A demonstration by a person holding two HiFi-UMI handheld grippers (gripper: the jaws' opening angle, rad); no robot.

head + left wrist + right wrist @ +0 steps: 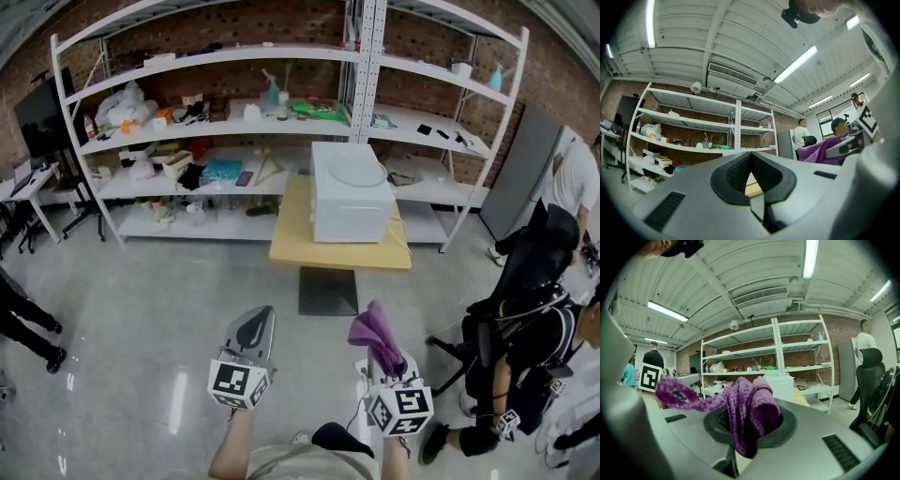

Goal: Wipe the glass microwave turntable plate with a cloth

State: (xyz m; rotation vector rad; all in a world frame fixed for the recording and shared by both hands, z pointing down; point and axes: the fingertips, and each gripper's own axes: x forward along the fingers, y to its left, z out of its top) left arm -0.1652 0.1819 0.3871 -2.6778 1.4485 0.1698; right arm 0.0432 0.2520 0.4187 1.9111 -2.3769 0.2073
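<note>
A white microwave [351, 202] stands on a small wooden table [339, 251] ahead of me, with a round glass turntable plate [356, 170] lying on its top. My right gripper [382, 345] is shut on a purple knitted cloth [374, 334] that bunches up out of its jaws; in the right gripper view the cloth [746, 411] fills the jaw opening. My left gripper [253, 330] is held low beside it with its jaws shut and nothing between them [751, 173]. Both grippers are well short of the table.
White shelving [272, 131] with clutter runs along the brick back wall. A person sits in a black chair [525, 309] at the right, another person [574, 183] stands farther right, and legs [28, 328] show at the left edge. Grey floor lies between me and the table.
</note>
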